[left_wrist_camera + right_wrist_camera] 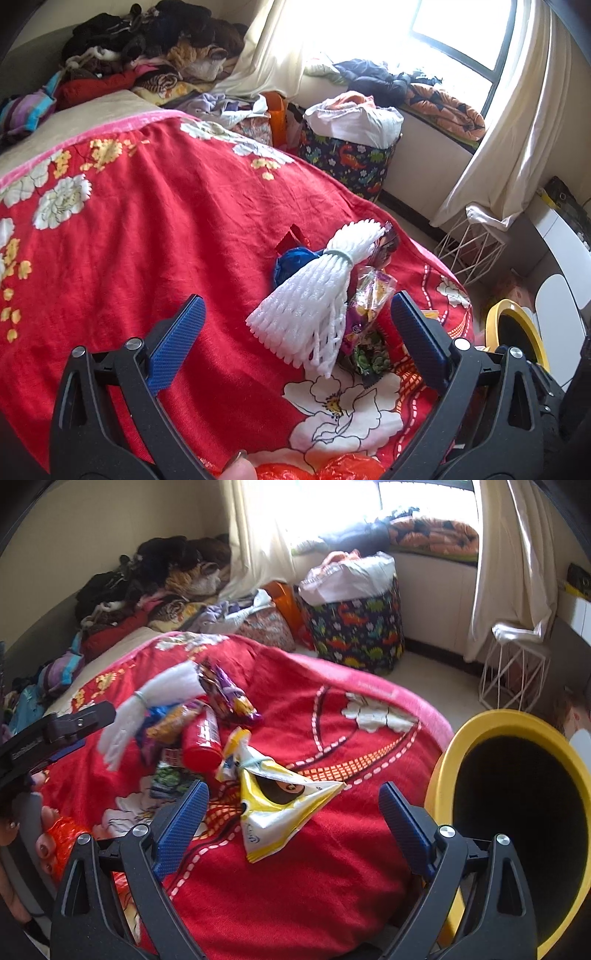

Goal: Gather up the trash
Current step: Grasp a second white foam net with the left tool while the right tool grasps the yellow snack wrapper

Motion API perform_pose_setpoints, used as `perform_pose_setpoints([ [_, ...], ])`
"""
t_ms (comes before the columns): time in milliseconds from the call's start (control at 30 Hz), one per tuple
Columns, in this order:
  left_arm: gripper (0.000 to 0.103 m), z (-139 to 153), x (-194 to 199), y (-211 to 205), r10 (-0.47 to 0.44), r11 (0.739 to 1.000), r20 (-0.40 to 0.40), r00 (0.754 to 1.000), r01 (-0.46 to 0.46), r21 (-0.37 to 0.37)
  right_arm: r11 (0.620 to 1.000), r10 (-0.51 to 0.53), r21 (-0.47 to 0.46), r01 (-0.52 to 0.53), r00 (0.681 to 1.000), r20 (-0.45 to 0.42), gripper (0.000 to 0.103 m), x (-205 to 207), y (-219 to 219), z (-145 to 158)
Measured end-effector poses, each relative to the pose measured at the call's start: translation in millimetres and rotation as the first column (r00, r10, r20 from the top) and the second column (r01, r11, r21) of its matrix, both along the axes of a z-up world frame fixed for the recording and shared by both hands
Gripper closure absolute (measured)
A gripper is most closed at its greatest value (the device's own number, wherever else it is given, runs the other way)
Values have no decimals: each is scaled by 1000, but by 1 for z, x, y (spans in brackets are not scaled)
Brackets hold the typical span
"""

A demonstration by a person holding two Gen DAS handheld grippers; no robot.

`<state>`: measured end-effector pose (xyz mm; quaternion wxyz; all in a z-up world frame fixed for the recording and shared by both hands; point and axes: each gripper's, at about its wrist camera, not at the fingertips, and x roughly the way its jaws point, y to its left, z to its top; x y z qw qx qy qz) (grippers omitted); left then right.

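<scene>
Trash lies in a heap on a red flowered blanket (147, 229). In the left wrist view my left gripper (297, 332) is open, just short of a white foam net bundle (314, 295) that lies over purple and green snack wrappers (369, 302) and a blue wrapper (291, 264). In the right wrist view my right gripper (291, 812) is open around a yellow-and-white snack bag (273, 812) without touching it. Behind the bag lie a red can (201, 738), the foam net (147, 709) and a purple wrapper (225, 694). A yellow bin (491, 720) stands at the bed's right edge.
A hand (44, 845) at the lower left holds an orange plastic bag (66, 834). Clothes (147, 44) are piled at the bed's far end. A dinosaur-print basket (354, 627) and a white wire stand (513, 672) stand on the floor by the window.
</scene>
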<state>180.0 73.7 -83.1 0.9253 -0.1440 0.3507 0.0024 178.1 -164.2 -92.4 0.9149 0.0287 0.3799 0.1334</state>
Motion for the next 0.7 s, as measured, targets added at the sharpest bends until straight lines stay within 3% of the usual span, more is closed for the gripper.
perform_pose_setpoints([
  [233, 26, -10, 7, 1, -11, 999, -20, 1000, 10, -35, 999, 0, 49, 2, 998, -60, 14, 15, -3, -13],
  [333, 36, -12, 9, 1, -16, 999, -22, 1000, 15, -44, 998, 24, 60, -19, 997, -78, 28, 19, 0, -19],
  [400, 42, -14, 10, 1, -20, 999, -24, 1000, 19, -47, 997, 41, 62, -35, 995, -89, 46, 20, 2, -22],
  [433, 46, -14, 9, -1, -21, 999, -25, 999, 20, -46, 997, 46, 61, -40, 995, -91, 50, 20, 3, -22],
  [700, 77, -12, 2, -3, -33, 999, -10, 999, 32, -28, 996, 57, 75, -54, 998, -35, 54, 8, -3, -14],
])
